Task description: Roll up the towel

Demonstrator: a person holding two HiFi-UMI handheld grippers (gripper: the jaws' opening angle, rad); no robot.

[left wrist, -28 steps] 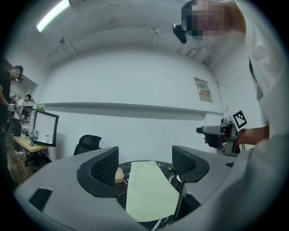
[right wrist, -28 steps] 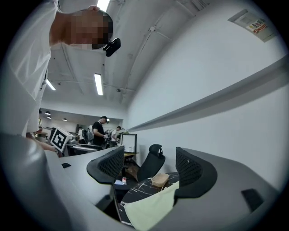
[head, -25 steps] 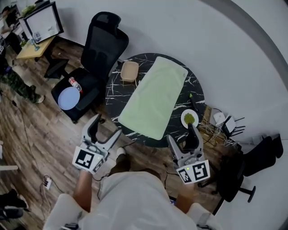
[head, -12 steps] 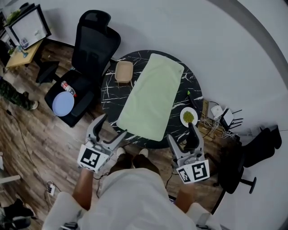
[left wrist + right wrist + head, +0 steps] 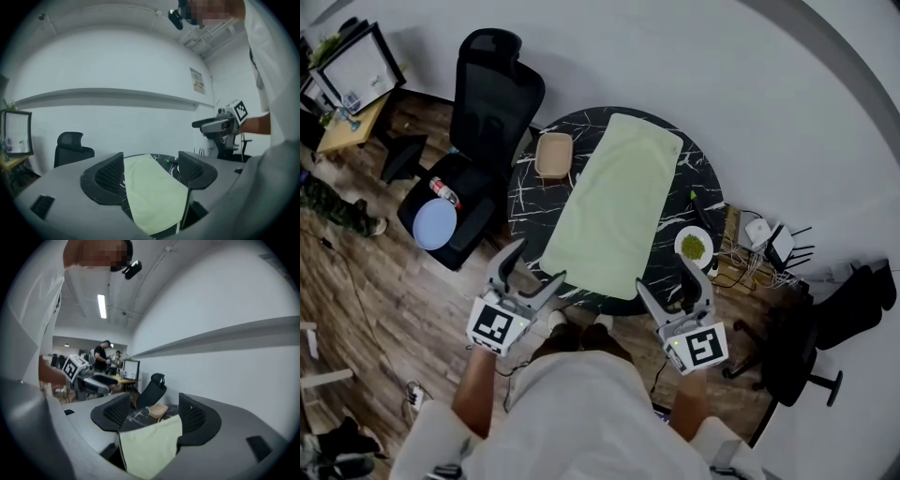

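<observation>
The left gripper [image 5: 152,172] has its jaws wide apart and grips nothing; the pale green towel [image 5: 154,199] shows in the gap beyond them. The right gripper [image 5: 154,414] is spread the same way, also gripping nothing, looking across the towel's near corner. In the head view both tools hover off the near rim of the round black marble table [image 5: 532,202], one at each near corner of the towel, touching neither cloth nor tabletop.

The towel lies flat and unrolled along the middle of the table. Its near short edge sits close to the near rim and its far short edge close to the far rim. Bare marble strips run along both long edges. A wooden bowl [image 5: 553,155] stands on the left strip just beside the towel's far half. A white plate of green food [image 5: 694,247] sits on the right strip near the rim, apart from the cloth. A black office chair [image 5: 492,94] stands to the table's left.
</observation>
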